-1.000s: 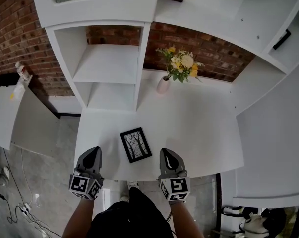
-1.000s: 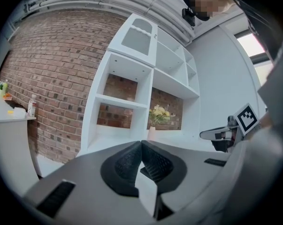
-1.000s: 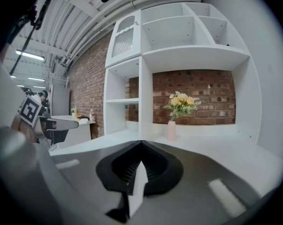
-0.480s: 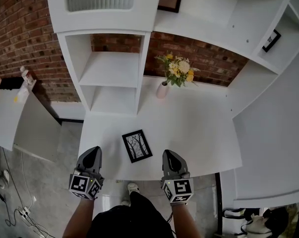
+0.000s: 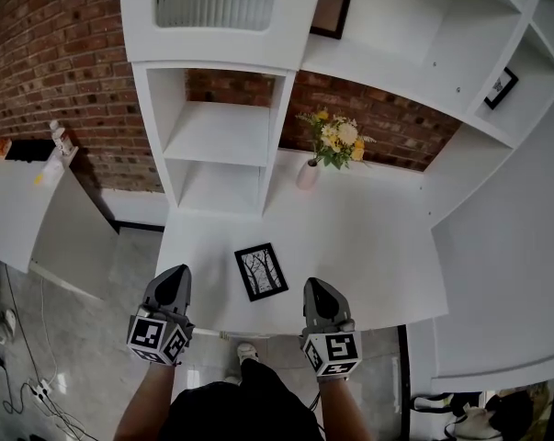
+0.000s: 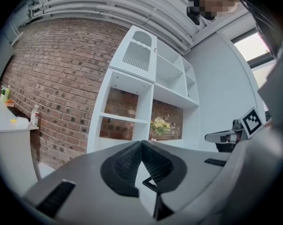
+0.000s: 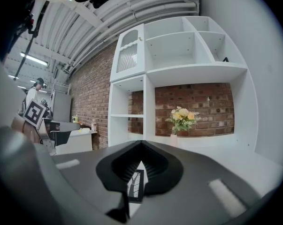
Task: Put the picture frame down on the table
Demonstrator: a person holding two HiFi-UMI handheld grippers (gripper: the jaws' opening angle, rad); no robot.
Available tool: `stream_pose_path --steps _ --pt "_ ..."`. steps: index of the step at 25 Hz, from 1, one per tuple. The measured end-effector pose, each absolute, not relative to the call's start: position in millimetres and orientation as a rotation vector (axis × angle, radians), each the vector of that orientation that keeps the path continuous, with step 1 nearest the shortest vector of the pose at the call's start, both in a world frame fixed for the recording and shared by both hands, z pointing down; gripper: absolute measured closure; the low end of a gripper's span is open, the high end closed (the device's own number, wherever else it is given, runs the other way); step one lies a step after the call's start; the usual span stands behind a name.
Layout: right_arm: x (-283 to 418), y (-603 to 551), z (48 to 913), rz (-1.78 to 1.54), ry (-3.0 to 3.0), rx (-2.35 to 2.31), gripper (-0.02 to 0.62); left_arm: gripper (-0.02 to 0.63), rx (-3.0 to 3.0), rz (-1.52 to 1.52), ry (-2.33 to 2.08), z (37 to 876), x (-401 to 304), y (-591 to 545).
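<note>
The picture frame (image 5: 261, 271) is lying flat on the desk (image 5: 378, 246) between your hands. You're holding the left tongs (image 5: 173, 276) and right tongs (image 5: 315, 288) pinched together, gripping nothing. The placing looks done; you're likely just needing to back away.

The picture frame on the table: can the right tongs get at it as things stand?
Probably yes. The picture frame lies flat on the table, just left of the right tongs, with nothing between them. The tongs are shut, so they must open first.
</note>
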State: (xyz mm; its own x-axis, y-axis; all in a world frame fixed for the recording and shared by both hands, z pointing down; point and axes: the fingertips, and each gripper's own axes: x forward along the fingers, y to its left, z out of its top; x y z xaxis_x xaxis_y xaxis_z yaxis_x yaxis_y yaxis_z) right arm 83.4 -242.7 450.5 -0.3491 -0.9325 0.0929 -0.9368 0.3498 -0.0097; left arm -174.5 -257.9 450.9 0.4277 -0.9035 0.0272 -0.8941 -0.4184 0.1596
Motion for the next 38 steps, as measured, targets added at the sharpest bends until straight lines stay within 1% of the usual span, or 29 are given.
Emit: stream_pose_path --steps 24,38 --pt "75 -249 420 0.030 -2.584 1.766 0.592 0.612 2.553 -0.180 -1.617 420 -183 -269" --pt "68 -250 429 0.073 -2.618 1.727 0.592 0.612 2.519 -0.159 -1.631 430 -187 -267"
